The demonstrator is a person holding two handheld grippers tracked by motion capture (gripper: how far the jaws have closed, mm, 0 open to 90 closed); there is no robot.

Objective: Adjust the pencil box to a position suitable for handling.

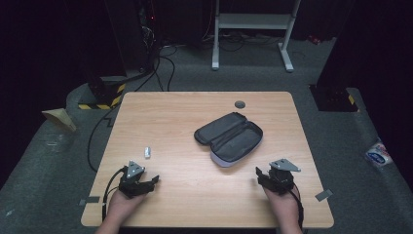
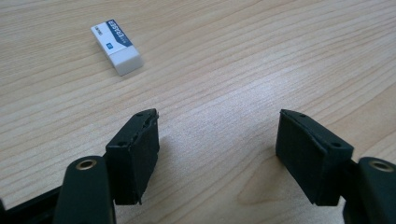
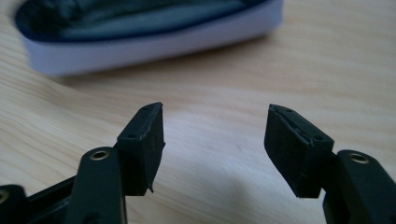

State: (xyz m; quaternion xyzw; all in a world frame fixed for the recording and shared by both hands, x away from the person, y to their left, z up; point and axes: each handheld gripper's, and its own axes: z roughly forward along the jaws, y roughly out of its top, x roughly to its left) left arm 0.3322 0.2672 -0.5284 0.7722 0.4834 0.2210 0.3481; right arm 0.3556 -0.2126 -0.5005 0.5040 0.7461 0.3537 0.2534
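Note:
A grey pencil case (image 1: 229,138) lies unzipped and spread open in the middle of the wooden table (image 1: 185,117). Its pale lower wall (image 3: 154,39) runs across the top of the right gripper view. A small white eraser (image 1: 147,152) with a blue label lies left of the case; the left gripper view has the eraser (image 2: 116,46) at upper left. My left gripper (image 1: 155,181) rests open near the front left edge, below the eraser, nothing between its jaws. My right gripper (image 1: 259,176) rests open near the front right, just short of the case, also holding nothing.
A round grey cable grommet (image 1: 239,104) sits in the table's far edge. Behind the table are a white desk frame (image 1: 253,29), cables on the floor and a yellow-black striped base (image 1: 102,100). A packet (image 1: 377,155) lies on the floor at right.

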